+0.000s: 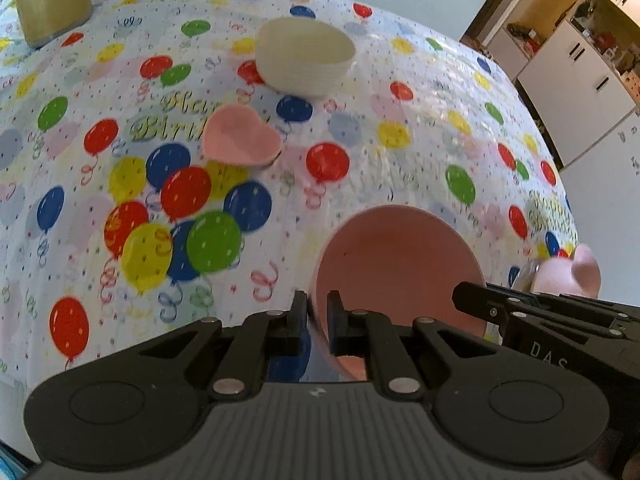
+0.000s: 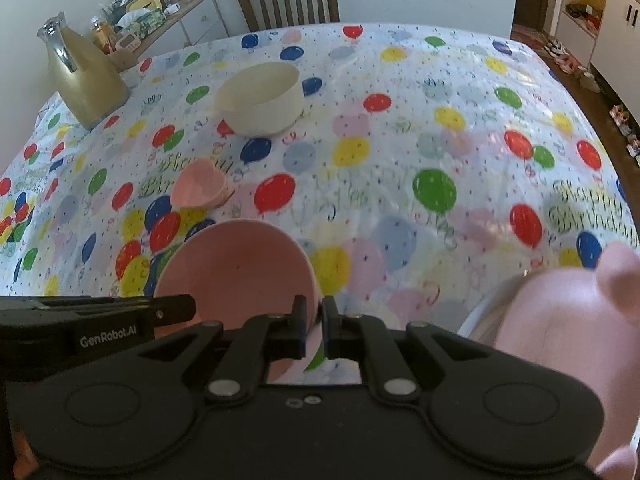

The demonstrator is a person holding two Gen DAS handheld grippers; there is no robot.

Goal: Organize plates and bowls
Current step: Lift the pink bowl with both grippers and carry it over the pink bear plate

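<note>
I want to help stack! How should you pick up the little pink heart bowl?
Pinch the heart bowl by its thin rim, probably best on a rounded lobe. It sits upright and open-topped on the tablecloth, with free space around it, so bring a hand-held gripper down from above, one finger inside and one outside the wall.

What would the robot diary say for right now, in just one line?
left gripper: shut on pink bowl rim | right gripper: shut on opposite rim | bowl: tilted | cream bowl, heart bowl: on table
</note>
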